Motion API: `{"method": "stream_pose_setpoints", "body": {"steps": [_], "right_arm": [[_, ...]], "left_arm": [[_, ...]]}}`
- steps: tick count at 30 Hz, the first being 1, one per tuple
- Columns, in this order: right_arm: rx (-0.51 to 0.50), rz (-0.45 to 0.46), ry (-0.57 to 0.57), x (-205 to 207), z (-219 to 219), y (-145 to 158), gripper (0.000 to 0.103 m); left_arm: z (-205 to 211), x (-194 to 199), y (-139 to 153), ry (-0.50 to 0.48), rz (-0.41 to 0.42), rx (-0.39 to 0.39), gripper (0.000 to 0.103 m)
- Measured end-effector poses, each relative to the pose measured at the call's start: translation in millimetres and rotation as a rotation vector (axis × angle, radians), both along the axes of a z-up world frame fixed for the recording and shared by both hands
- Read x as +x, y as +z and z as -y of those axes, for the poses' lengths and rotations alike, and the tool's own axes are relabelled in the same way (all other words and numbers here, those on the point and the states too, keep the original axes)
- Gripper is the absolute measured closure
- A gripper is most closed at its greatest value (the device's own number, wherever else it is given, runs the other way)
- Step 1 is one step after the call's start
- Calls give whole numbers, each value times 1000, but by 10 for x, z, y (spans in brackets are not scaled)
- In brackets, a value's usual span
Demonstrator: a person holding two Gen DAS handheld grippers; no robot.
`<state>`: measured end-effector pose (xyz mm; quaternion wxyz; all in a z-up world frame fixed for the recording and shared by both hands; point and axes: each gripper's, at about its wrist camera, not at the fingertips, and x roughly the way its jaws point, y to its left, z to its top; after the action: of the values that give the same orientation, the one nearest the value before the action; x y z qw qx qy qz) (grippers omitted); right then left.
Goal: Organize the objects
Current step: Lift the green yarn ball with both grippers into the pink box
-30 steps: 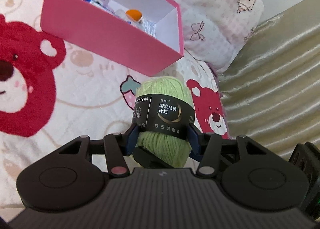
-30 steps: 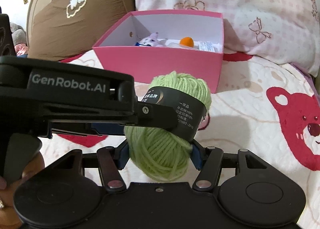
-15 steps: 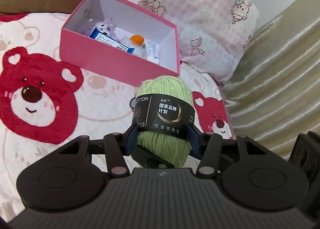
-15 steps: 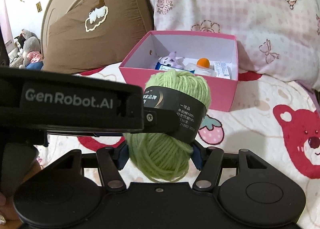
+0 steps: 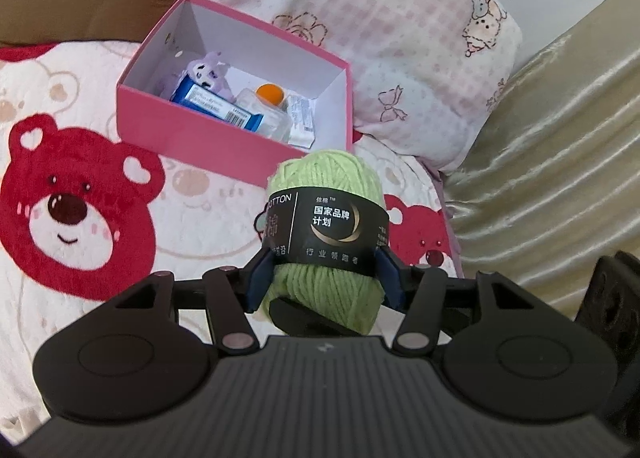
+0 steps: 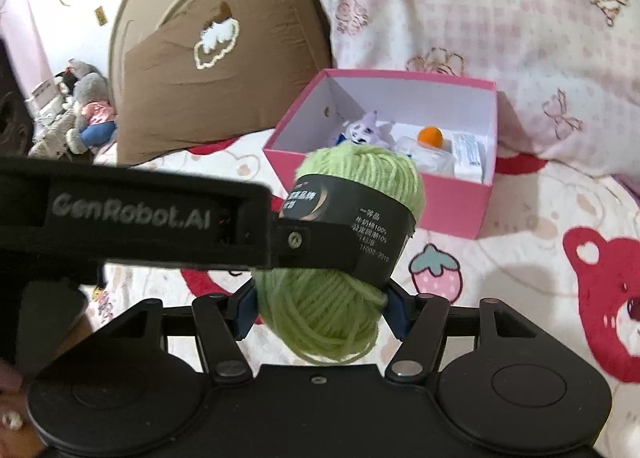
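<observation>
A green yarn ball [image 5: 325, 225] with a black paper band is held in the air above the bed. My left gripper [image 5: 322, 282] is shut on it at the band. My right gripper [image 6: 318, 308] is shut on the same yarn ball [image 6: 352, 193] lower down, and the left gripper's body crosses the right wrist view from the left. Beyond the yarn an open pink box [image 5: 192, 133] sits on the bedspread, also in the right wrist view [image 6: 452, 205]. It holds a purple plush toy [image 5: 210, 69], a blue packet [image 5: 216, 105], an orange-capped bottle [image 5: 266, 101] and a white packet [image 5: 302, 117].
A pink checked pillow [image 5: 400, 37] lies behind the box and a brown cushion [image 6: 216, 69] to its left. A bedspread with red bears [image 5: 80, 197] covers the bed. Gold fabric [image 5: 560, 157] rises on the right.
Both grippers have risen and drawn back with the yarn ball, so the pink box now looks smaller, farther off, and its contents show from above.
</observation>
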<state>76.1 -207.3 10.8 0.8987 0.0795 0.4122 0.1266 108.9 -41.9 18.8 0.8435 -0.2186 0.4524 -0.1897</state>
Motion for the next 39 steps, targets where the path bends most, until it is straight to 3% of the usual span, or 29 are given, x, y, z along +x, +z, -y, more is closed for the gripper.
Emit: {"method": "stream_pose_setpoints", "body": {"steps": [10,18,23,27,32,39], "right_arm": [[51,44,17,236,136,291,35],[9,132,-6,342,195,455,38],[-17,192,-9,473,263,533,39],[-30,263,-10,637,370,592,39],[-68,245,-20,919,410,517,39],[-105,220,-57,1287,528,254,39]], "left_arm": [[-92,276,290,-10,22,-32,48],[6,556,476,-59,62,-15,48],[-13,773,535,-68,111,-68,48],[-65,997,481,-69,141,-141,48],[46,1235,309,-42,153,-129,48],[118,1589,-55,-27,150,-174,48]]}}
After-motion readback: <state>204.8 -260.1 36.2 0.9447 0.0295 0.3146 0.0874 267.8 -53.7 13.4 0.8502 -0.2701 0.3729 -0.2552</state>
